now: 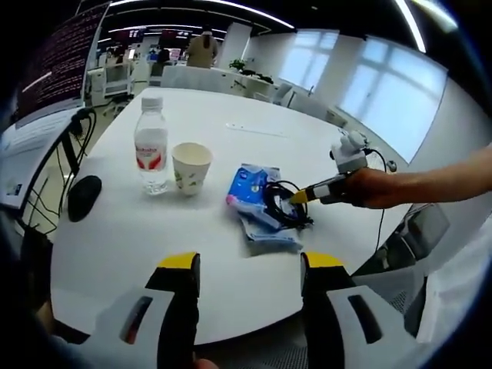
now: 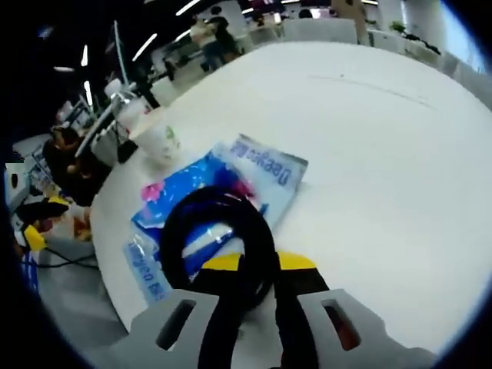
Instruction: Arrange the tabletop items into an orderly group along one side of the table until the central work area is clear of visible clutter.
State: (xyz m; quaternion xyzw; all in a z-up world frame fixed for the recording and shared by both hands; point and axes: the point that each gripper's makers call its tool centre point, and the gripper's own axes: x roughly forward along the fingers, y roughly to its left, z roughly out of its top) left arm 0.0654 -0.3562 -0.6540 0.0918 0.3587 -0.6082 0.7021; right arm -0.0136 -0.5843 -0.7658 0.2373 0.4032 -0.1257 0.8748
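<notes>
With the coiled black cable (image 2: 219,231) pinched between the right gripper (image 2: 257,261)'s narrowed jaws, the blue plastic packet (image 2: 231,192) beneath risks being dragged along.

One bottle (image 1: 151,144), one cup (image 1: 191,166), one packet (image 1: 256,201), one cable (image 1: 283,204).

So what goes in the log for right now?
right hand-held gripper: shut on black cable coil | coil: on blue wipes pack | left hand-held gripper: open, over table edge | paper cup: beside water bottle
</notes>
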